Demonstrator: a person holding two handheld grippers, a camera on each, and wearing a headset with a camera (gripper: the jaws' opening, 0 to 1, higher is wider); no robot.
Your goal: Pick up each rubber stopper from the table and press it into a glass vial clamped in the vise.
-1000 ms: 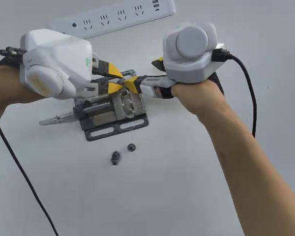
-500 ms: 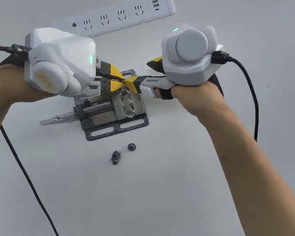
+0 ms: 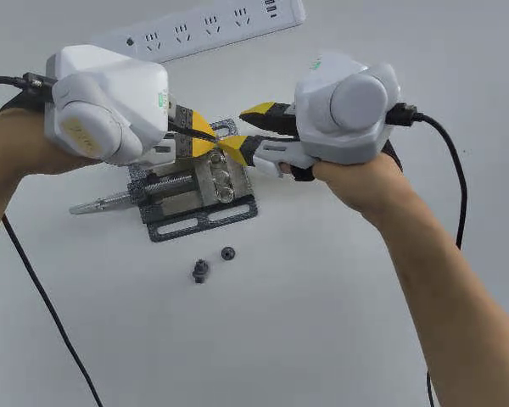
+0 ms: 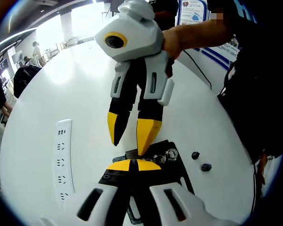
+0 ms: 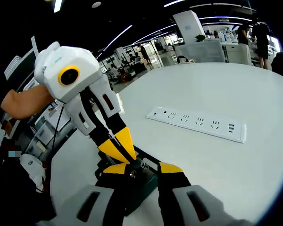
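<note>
Holding left claw (image 3: pixel 210 141) pressed together over grey metal vise (image 3: pixel 195 193), right claw (image 3: pixel 237 128) spread (two black rubber stoppers (image 3: pixel 227 253) loose on white desk (image 3: pixel 280 288)).

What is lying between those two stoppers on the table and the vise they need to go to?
Nothing visible. The near stopper and the far stopper lie on bare table in front of the vise, with open surface between. The left gripper and the right gripper hang over the vise's far side, off that path.

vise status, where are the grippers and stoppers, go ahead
Left gripper shut, right gripper open, both tips at the vise. Two stoppers loose on the table. Nothing blocking them.
</note>
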